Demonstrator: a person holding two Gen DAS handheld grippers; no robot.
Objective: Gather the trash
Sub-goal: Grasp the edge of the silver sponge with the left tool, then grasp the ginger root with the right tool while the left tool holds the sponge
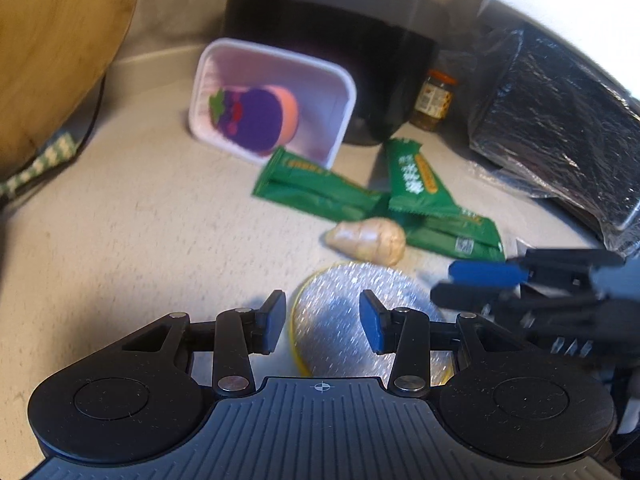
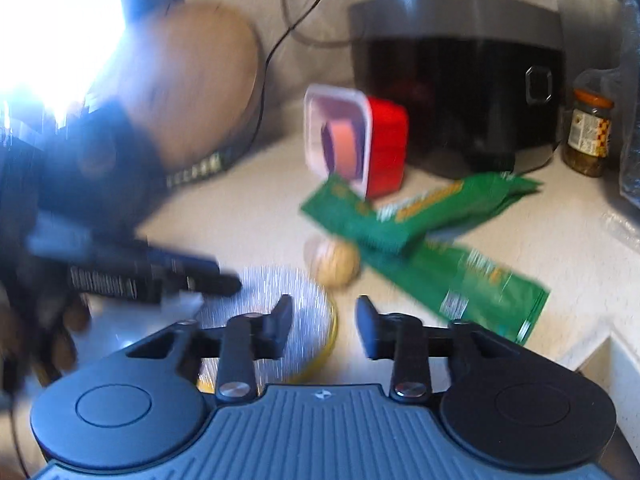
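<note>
A round silver foil lid (image 1: 360, 280) with a yellow rim lies flat on the speckled counter. My left gripper (image 1: 324, 320) hovers over it, open, its pads apart and touching nothing. Beyond the lid lie a piece of ginger (image 1: 366, 240) and green snack wrappers (image 1: 320, 188), overlapping each other. My right gripper (image 1: 444, 284) comes in from the right, near the lid's edge. In the blurred right wrist view the right gripper (image 2: 324, 320) is open with nothing between its fingers. There the lid (image 2: 264, 296) lies left of the gap, the ginger (image 2: 336, 266) ahead, the wrappers (image 2: 480, 284) to the right, and the left gripper (image 2: 228, 276) on the left.
A white and red tub (image 1: 276, 96) lies on its side against a black cooker (image 1: 340, 40). A small jar (image 1: 434, 100) and a black plastic-wrapped bundle (image 1: 560, 128) stand at the right. A round wooden board (image 1: 52, 40) leans at the left. The counter's edge (image 2: 600, 344) drops off at the right.
</note>
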